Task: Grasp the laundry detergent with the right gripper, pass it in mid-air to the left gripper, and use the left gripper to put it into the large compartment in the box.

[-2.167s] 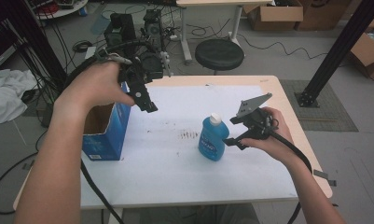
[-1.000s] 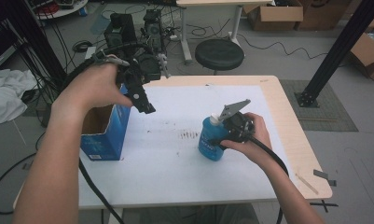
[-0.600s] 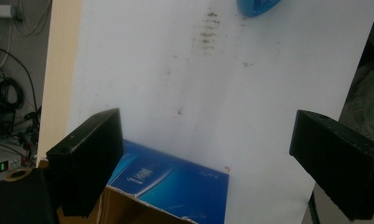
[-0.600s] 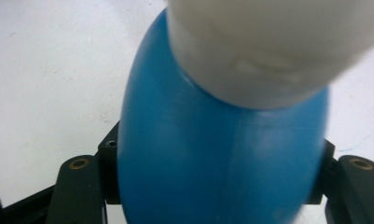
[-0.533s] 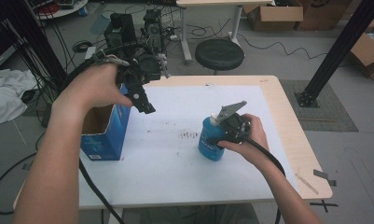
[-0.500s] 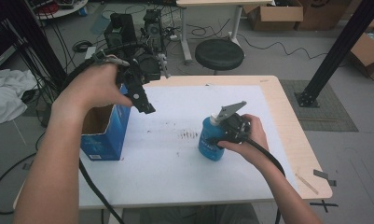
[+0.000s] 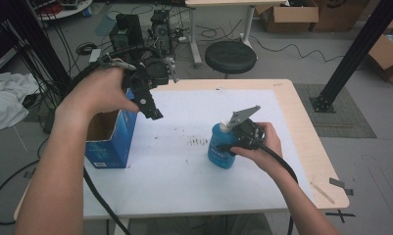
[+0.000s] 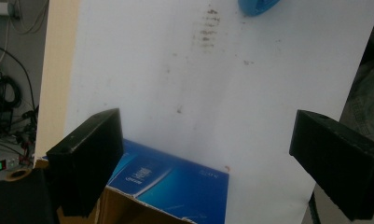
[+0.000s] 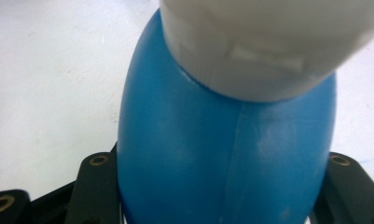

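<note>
A blue bottle with a white cap stands upright on the white sheet, right of centre. My right gripper has just been closing and is now shut on the bottle's upper body; in the right gripper view the blue bottle sits between both jaws, its white cap at the top. My left gripper is held in the air above the open blue carton, jaws wide apart and empty. The left gripper view looks down on the carton and the bottle's base.
The wooden table's edge frames the white sheet, which has dark smudges near its middle. A black stool and electronics stand behind the table. A cable trails from each gripper.
My right gripper moved in from the right to the bottle, and its jaws closed around the bottle's upper body. The left gripper stayed still above the carton.
</note>
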